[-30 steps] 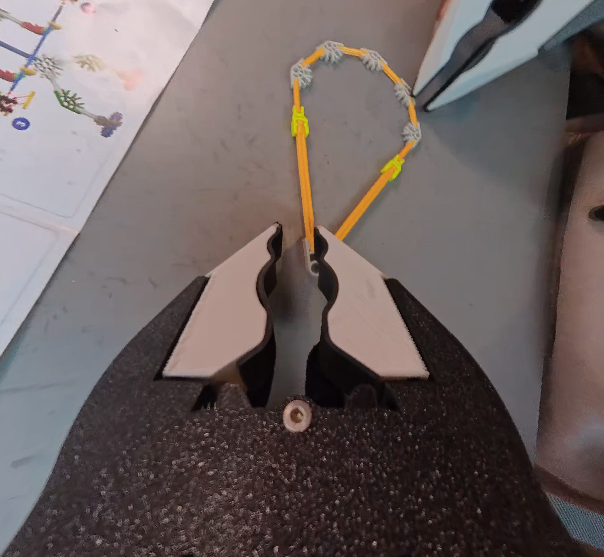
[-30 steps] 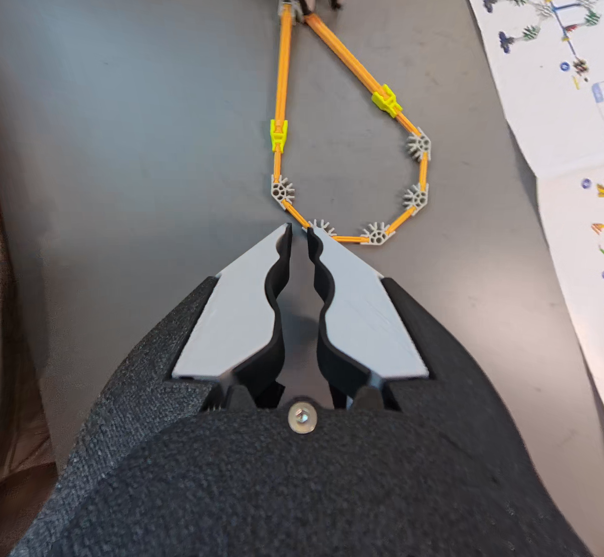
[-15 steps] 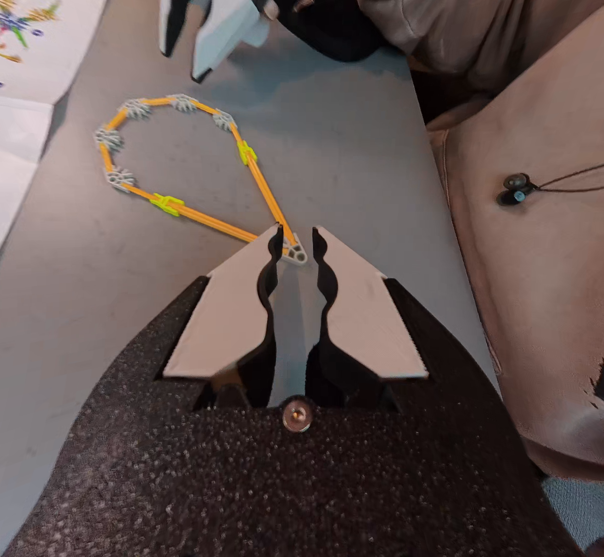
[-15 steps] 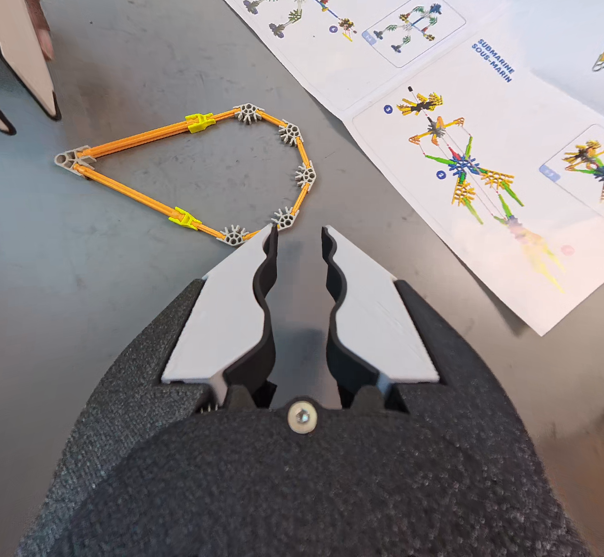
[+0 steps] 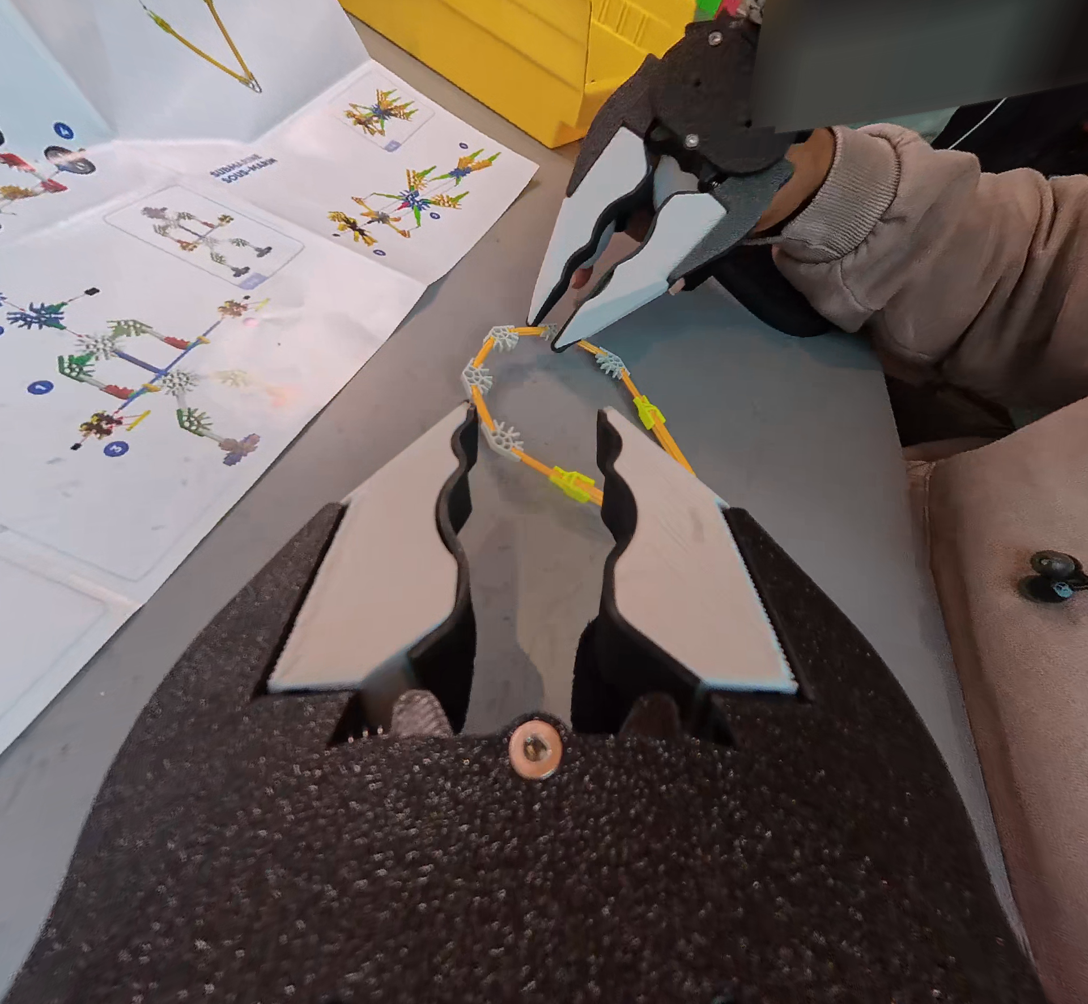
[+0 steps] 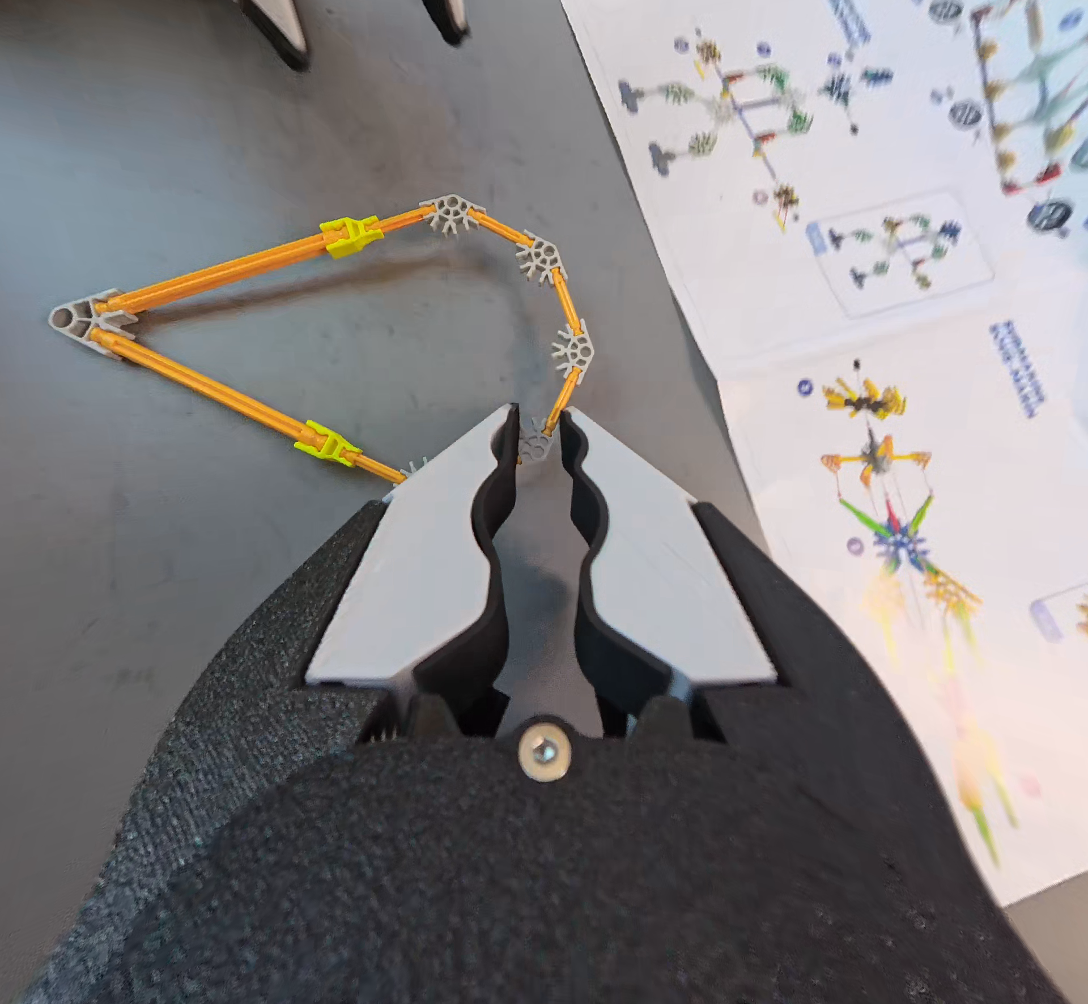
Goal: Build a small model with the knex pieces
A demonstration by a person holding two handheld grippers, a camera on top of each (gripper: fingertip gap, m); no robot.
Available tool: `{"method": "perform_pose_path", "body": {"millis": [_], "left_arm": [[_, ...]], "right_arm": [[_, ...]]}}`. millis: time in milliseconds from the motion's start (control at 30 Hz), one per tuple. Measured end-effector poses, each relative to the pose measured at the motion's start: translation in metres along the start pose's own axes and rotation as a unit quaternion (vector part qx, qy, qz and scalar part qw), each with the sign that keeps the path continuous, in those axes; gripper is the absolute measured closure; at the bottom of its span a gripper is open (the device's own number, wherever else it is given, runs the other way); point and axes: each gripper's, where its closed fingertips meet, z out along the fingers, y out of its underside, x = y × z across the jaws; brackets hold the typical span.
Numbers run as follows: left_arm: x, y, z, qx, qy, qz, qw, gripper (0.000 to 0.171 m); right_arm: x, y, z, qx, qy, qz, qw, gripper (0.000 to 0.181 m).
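My right gripper [image 6: 538, 416] seems to pinch a grey connector [image 6: 534, 443] of the orange rod loop [image 6: 224, 275] lying on the grey table [image 6: 176, 122]. My left gripper [image 5: 533, 416] gapes empty above it. Instruction sheets [image 5: 176, 246] and a yellow bin [image 5: 471, 4] sit nearby.

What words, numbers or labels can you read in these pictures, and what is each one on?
I do not quote writing; this is where it stands.
Instruction sheet: a short blue printed heading, sharp in the left wrist view, blurred in the right.
Same sheet: digits in small blue circles beside the diagrams, readable.
Yellow bin: no writing seen.
Rod-and-connector loop: no writing seen.
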Motion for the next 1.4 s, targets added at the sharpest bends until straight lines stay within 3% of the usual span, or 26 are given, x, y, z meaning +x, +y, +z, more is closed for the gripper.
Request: {"method": "perform_pose_path", "body": {"millis": [100, 200, 233, 300, 367, 500, 600, 767, 833, 967, 1167, 1400], "left_arm": [[-0.005, 0.0, 0.003, 0.002, -0.009, -0.025, 1.0, 0.125], [0.0, -0.007, 0.005, 0.024, 0.03, -0.091, 0.995, 0.124], [0.005, -0.01, 0.006, 0.031, 0.051, -0.106, 0.993, 0.128], [0.011, -0.016, 0.008, 0.046, 0.069, -0.114, 0.99, 0.154], [0.012, -0.015, 0.012, 0.04, 0.068, -0.111, 0.991, 0.166], [-0.011, -0.005, 0.016, 0.013, -0.004, -0.101, 0.995, 0.166], [-0.024, -0.002, 0.012, 0.005, -0.042, -0.085, 0.995, 0.156], [-0.034, 0.003, 0.013, -0.019, -0.086, -0.048, 0.995, 0.149], [-0.033, 0.004, 0.015, -0.026, -0.089, -0.037, 0.995, 0.149], [-0.03, 0.009, 0.02, -0.043, -0.089, -0.025, 0.995, 0.148], [-0.03, 0.017, 0.021, -0.062, -0.087, -0.05, 0.993, 0.134], [-0.019, -0.001, 0.016, 0.007, -0.015, -0.144, 0.989, 0.126]], "right_arm": [[-0.001, -0.029, -0.009, 0.079, 0.014, -0.079, 0.994, 0.169], [-0.001, -0.053, -0.023, 0.156, 0.018, -0.115, 0.981, 0.169], [0.001, -0.058, -0.026, 0.173, 0.023, -0.12, 0.977, 0.181], [0.003, -0.065, -0.033, 0.211, 0.032, -0.122, 0.969, 0.181], [0.004, -0.063, -0.034, 0.223, 0.025, -0.106, 0.969, 0.181], [0.024, -0.038, -0.028, 0.168, 0.054, -0.065, 0.982, 0.171], [0.026, -0.017, -0.018, 0.124, 0.021, 0.017, 0.992, 0.154], [0.021, 0.01, 0.01, -0.014, 0.018, 0.061, 0.998, 0.131], [0.012, 0.007, 0.012, -0.047, 0.005, 0.067, 0.997, 0.15], [0.009, 0.007, 0.012, -0.058, 0.005, 0.066, 0.996, 0.168], [0.006, -0.007, 0.008, 0.018, -0.012, 0.023, 0.999, 0.168], [0.0, -0.059, -0.031, 0.192, 0.003, -0.062, 0.979, 0.169]]}}
